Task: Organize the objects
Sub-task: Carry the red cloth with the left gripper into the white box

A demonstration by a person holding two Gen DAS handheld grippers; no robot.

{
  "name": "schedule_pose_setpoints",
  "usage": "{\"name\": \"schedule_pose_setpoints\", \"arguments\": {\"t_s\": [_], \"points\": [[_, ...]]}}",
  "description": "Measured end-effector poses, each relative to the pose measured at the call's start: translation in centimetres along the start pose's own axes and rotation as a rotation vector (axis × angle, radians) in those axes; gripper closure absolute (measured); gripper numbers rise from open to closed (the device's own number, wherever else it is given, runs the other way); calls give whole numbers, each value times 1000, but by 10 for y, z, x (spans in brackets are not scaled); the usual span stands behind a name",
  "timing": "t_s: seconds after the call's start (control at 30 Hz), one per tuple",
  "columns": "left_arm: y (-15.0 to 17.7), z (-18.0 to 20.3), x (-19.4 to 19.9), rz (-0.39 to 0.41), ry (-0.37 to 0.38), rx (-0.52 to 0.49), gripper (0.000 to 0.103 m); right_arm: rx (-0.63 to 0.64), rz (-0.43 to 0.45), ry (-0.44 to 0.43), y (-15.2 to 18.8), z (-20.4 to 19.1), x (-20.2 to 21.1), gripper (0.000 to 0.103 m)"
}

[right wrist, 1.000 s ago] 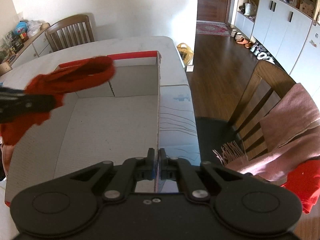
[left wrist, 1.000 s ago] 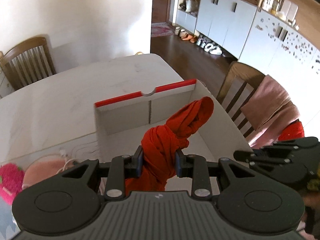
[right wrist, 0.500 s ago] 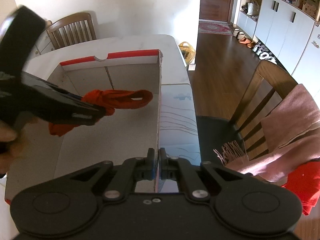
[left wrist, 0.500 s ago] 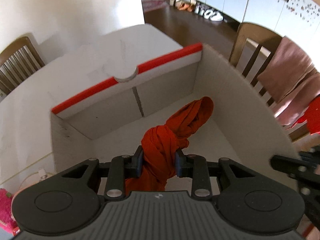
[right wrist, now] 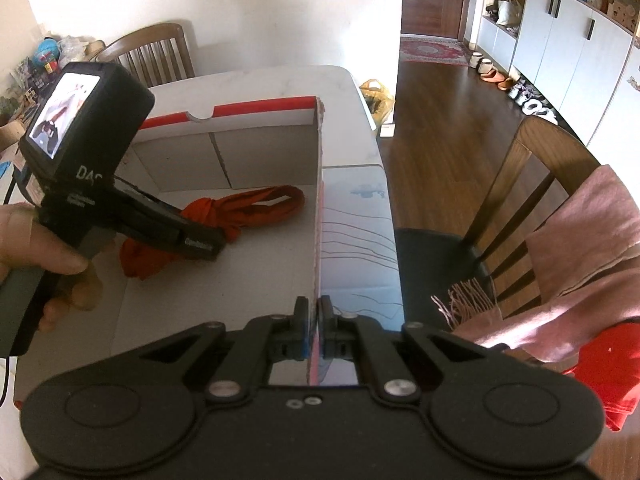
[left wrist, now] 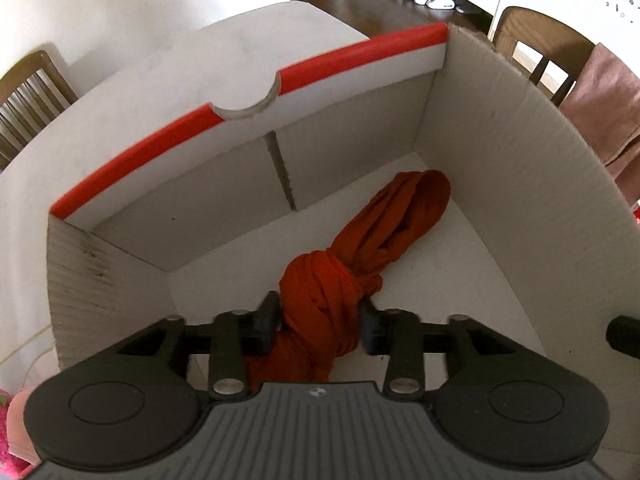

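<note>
The left gripper [left wrist: 320, 320] has its jaws pinching a knotted red cloth [left wrist: 360, 248] at the knot, down inside the open cardboard box [left wrist: 520, 184] on the white surface [right wrist: 260, 80]; the looped end of the cloth reaches toward the far right corner and seems to rest on the box floor, while the loose tail hangs below the jaws. The right gripper [right wrist: 314, 326] has its jaws pressed together on the top edge of the box's right wall, apparently to steady it. The main risk I see is in the release: if the jaws spread only a little, folds of the knot could stay caught on a pad and the cloth would be dragged back up as the gripper lifts. Lifting at a slant could also knock the near or right wall, and since the cardboard is light, the box might slide or tip if the right gripper's hold on the thin edge slips.
</note>
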State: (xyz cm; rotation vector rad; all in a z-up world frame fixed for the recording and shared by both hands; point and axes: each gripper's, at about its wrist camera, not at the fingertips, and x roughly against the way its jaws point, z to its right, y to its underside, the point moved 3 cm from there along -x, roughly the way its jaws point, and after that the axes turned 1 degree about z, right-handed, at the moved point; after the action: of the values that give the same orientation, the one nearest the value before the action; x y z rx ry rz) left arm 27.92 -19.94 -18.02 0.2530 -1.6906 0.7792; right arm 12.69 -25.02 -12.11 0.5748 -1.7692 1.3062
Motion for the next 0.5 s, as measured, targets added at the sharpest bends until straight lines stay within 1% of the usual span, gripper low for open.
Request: {"name": "schedule_pose_setpoints", "arguments": {"t_s": [0.03, 0.07, 0.13, 0.3, 0.5], "points": [[0, -1, -1, -3, -6, -1, 44, 0, -1, 1, 0, 0, -1, 99], [2, -1, -1, 2, -10, 0, 37, 0, -1, 0, 0, 0, -1, 100], [2, -2, 2, 17, -3, 7, 32, 3, -2, 1, 0, 0, -1, 100], [2, -7, 8, 24, 16, 33, 31, -5, -5, -1, 0, 2, -2, 100], [10, -14, 29, 60, 47, 58, 31, -6, -7, -1, 0, 2, -2, 100]]}}
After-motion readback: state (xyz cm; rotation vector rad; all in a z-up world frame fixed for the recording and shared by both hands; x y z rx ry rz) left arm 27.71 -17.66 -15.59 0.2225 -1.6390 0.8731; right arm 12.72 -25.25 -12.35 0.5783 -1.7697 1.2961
